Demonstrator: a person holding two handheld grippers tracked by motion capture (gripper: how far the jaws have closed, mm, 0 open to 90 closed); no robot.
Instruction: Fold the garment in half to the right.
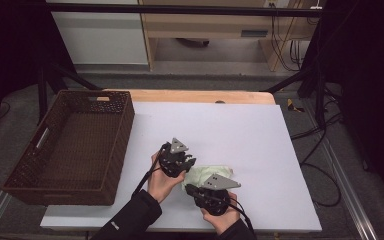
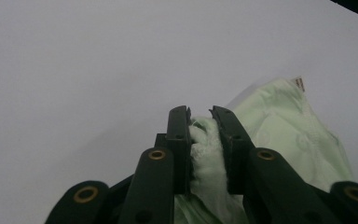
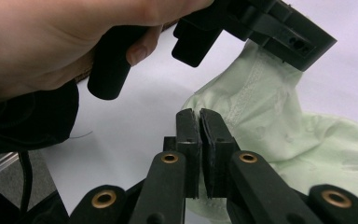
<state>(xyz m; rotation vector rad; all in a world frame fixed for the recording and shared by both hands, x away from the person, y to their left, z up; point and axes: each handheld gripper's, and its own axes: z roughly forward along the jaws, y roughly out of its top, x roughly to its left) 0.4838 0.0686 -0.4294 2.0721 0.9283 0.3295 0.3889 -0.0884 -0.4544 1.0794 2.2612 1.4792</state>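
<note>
bench [image 1: 260,150]: white top, wood edge visible at the far side
basket [image 1: 122,130]: dark wicker, left on bench, nothing visible inside
cloth [image 1: 200,175]: pale green, bunched between both claws, near front of bench; full shape hidden by them
left claw [image 2: 200,119]: clamped on a wad of cloth
right claw [image 3: 199,116]: jaws nearly together, pinching a cloth edge; fabric between pads hard to see
</note>
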